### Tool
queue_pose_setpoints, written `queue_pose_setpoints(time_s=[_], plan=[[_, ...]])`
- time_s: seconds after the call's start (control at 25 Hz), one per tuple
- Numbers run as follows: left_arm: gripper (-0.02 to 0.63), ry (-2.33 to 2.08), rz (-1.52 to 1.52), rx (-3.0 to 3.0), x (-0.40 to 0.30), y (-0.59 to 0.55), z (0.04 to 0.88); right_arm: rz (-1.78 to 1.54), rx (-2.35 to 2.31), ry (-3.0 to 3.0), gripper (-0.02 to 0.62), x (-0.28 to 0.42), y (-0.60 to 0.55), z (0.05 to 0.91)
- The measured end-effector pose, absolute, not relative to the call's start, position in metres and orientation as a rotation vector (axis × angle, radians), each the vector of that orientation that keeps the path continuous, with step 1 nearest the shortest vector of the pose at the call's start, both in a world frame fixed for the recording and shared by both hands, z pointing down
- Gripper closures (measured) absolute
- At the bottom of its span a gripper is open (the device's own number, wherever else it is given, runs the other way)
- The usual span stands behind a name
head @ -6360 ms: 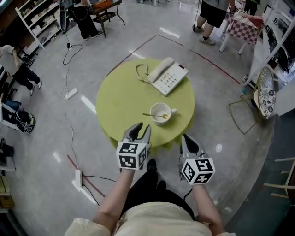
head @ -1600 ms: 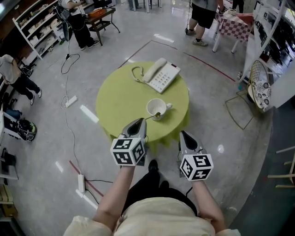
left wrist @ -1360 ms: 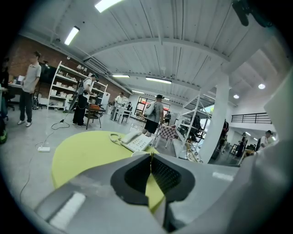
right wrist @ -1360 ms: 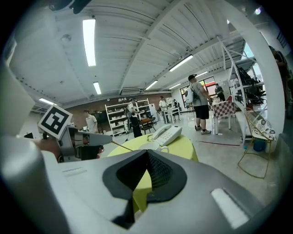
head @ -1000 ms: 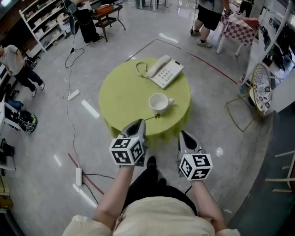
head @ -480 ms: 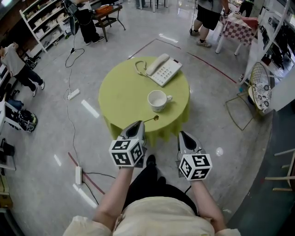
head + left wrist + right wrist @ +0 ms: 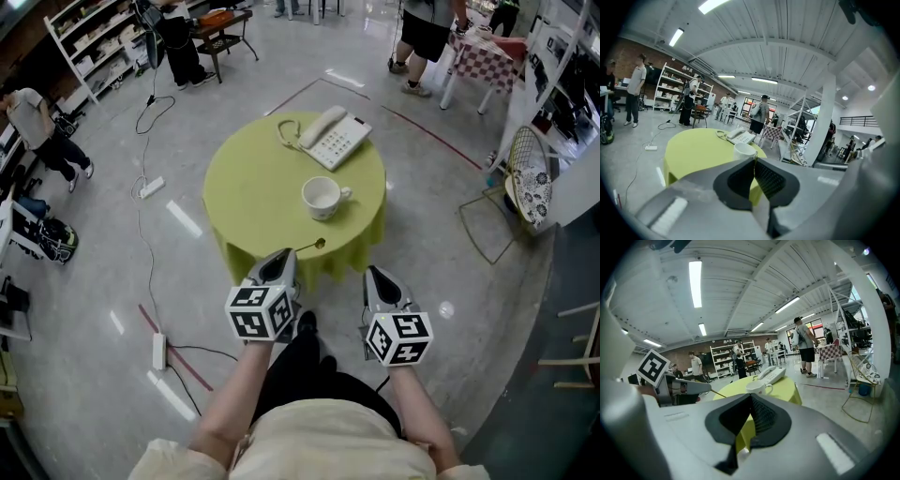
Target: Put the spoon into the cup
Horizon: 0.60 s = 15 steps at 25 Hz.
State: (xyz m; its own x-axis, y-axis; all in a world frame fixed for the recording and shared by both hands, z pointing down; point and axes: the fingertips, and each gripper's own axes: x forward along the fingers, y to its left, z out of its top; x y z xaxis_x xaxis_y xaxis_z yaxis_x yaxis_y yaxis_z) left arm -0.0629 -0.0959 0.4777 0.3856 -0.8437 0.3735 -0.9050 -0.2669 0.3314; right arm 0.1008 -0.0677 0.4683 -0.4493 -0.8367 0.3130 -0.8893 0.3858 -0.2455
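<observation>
The left gripper (image 7: 280,257) has its jaws pressed together on the thin handle of the spoon (image 7: 307,247), which sticks out ahead of the tips. The spoon's bowl hangs over the near edge of the round green table (image 7: 251,184). The cup (image 7: 322,196) stands upright further in on the table, apart from the spoon, handle turned to the right. Behind it, near the far edge, lies a white phone (image 7: 336,141) with its coiled cord at the left side. The right gripper (image 7: 379,275) hovers off the table's near right side (over the floor), jaws together on nothing, with the cup straight ahead in its own view. Around the table, a cable (image 7: 141,234) and a power strip (image 7: 157,352) lie on the grey floor to the left. Shelves (image 7: 89,56) stand at the far left, and a person (image 7: 424,33) stands beyond the table by a checked cloth (image 7: 491,54).
</observation>
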Motion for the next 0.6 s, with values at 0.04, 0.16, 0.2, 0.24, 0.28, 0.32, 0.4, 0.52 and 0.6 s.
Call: queue_pose_setpoints(time_s=[0.04, 0.16, 0.2, 0.24, 0.28, 0.32, 0.4, 0.52, 0.6], plan=[[0.598, -1.498, 0.169, 2.159, -0.063, -0.094, 0.478, 0.576, 1.564, -2.498, 0.594, 0.101, -0.067, 0.468], [0.598, -1.5, 0.173, 2.156, -0.063, -0.088, 0.478, 0.572, 1.556, -2.5, 0.595, 0.1, -0.062, 0.466], [0.598, -1.501, 0.174, 2.156, -0.063, -0.086, 0.478, 0.57, 1.554, -2.501, 0.595, 0.1, -0.061, 0.465], [0.598, -1.501, 0.175, 2.155, -0.063, -0.084, 0.478, 0.568, 1.553, -2.5, 0.595, 0.099, -0.059, 0.465], [0.598, -1.501, 0.175, 2.156, -0.064, -0.083, 0.478, 0.565, 1.551, -2.499, 0.595, 0.099, -0.058, 0.465], [0.598, -1.5, 0.176, 2.156, -0.064, -0.081, 0.479, 0.562, 1.55, -2.497, 0.595, 0.098, -0.056, 0.466], [0.6, -1.499, 0.175, 2.158, -0.064, -0.078, 0.48, 0.558, 1.547, -2.494, 0.595, 0.098, -0.053, 0.467], [0.599, -1.495, 0.178, 2.162, -0.064, -0.073, 0.481, 0.553, 1.546, -2.49, 0.595, 0.097, -0.048, 0.468], [0.598, -1.495, 0.179, 2.163, -0.066, -0.069, 0.481, 0.553, 1.546, -2.491, 0.595, 0.095, -0.045, 0.468]])
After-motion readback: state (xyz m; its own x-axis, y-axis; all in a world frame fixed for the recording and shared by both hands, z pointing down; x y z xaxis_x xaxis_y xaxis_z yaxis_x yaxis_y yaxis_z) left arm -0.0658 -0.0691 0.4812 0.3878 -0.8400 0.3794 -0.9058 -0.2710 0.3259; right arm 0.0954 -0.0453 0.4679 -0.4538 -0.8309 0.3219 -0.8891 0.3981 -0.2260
